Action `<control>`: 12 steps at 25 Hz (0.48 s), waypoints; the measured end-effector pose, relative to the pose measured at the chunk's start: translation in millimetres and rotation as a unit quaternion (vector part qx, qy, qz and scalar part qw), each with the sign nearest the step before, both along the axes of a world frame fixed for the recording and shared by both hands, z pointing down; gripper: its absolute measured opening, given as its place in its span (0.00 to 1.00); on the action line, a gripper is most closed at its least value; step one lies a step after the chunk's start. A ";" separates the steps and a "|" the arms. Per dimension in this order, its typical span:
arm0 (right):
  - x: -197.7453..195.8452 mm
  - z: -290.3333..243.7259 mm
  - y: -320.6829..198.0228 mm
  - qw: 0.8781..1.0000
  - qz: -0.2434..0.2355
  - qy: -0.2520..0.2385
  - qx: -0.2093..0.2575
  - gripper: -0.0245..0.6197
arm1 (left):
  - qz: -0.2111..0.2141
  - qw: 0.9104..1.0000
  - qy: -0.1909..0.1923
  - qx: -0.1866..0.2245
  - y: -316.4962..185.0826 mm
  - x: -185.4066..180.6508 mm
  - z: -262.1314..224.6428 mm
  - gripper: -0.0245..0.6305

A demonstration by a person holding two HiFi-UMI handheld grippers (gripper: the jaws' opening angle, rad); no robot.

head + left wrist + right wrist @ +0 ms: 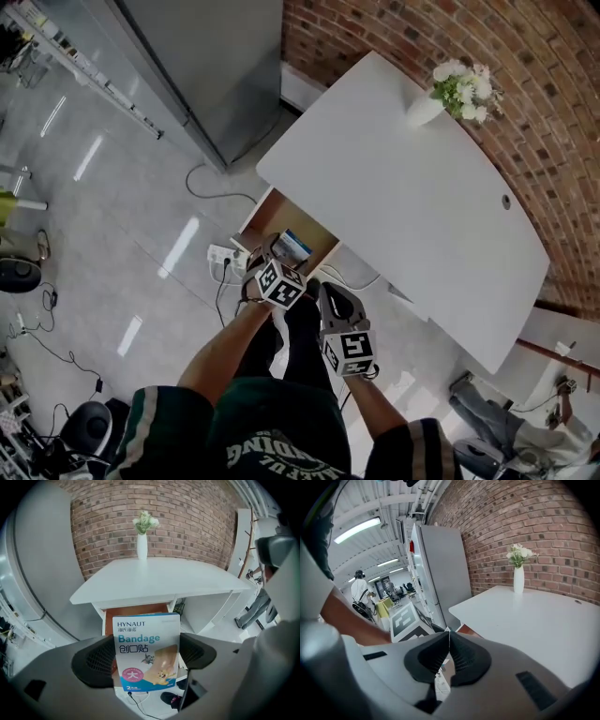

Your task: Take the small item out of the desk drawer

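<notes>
Your left gripper (278, 251) is clamped on the bandage box (146, 641). Its own view shows both pads pressed to the box's side edges. The box is upright with its printed face toward the camera, held up in front of the open drawer (136, 612) of the white desk (159, 581). The box covers the lower part of the drawer opening, so you cannot see what lies inside. That view also does not tell you whether the box is past the drawer's front edge. Its bottom corner runs down behind the gripper body.

From the head view the box is only a small blue-and-white patch beyond the marker cube (281, 284), its print unreadable, sitting over the drawer's near end. Your arms and legs hide the floor right under it.

Your right gripper (449, 654) has its jaws pressed together with nothing between them. Only its own view makes that plain, because from above the jaws are hard to make out. That view catches just a brown sliver of the drawer, and your left forearm (351, 620) blocks much of its left side. It alone shows a distant person (359, 590) down the hall.

Only the head view shows the power strip (223, 255) and cables on the floor beside the drawer. The vase of flowers (441, 101) stands at the desk's far edge by the brick wall (525, 84).
</notes>
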State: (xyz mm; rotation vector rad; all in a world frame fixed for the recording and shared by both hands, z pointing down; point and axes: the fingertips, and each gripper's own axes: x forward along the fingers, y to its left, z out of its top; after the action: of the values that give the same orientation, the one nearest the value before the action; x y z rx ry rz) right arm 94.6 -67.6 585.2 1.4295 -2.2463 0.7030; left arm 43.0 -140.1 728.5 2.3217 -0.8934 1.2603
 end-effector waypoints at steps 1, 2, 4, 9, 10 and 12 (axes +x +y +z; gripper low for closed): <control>0.9 -7.9 0.4 1.000 0.005 -0.002 0.003 0.08 | 0.001 1.000 0.005 0.005 1.4 1.2 -8.8 0.69; 0.5 -14.8 -0.3 1.000 0.008 -0.004 0.009 0.08 | 0.002 1.000 0.009 0.012 1.4 0.9 -17.7 0.69; -4.6 -22.7 -0.7 1.000 0.011 -0.006 0.018 0.08 | 0.002 1.000 0.015 0.026 2.0 -6.7 -35.2 0.69; -7.4 -39.1 5.5 0.999 0.012 -0.003 0.031 0.08 | -0.017 0.998 0.036 0.045 11.1 -22.9 -77.2 0.69; -8.2 -43.6 6.2 0.999 0.011 -0.002 0.035 0.08 | -0.020 0.998 0.040 0.050 11.8 -26.0 -85.1 0.69; -10.9 -52.1 6.2 0.999 0.009 -0.002 0.044 0.08 | -0.026 0.997 0.046 0.062 11.1 -32.6 -99.9 0.69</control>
State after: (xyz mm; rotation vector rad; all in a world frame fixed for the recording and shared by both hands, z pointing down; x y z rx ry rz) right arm 83.6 -61.4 533.2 1.4929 -2.2955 0.6216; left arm 10.4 -129.1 628.6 2.4127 -1.0199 1.0952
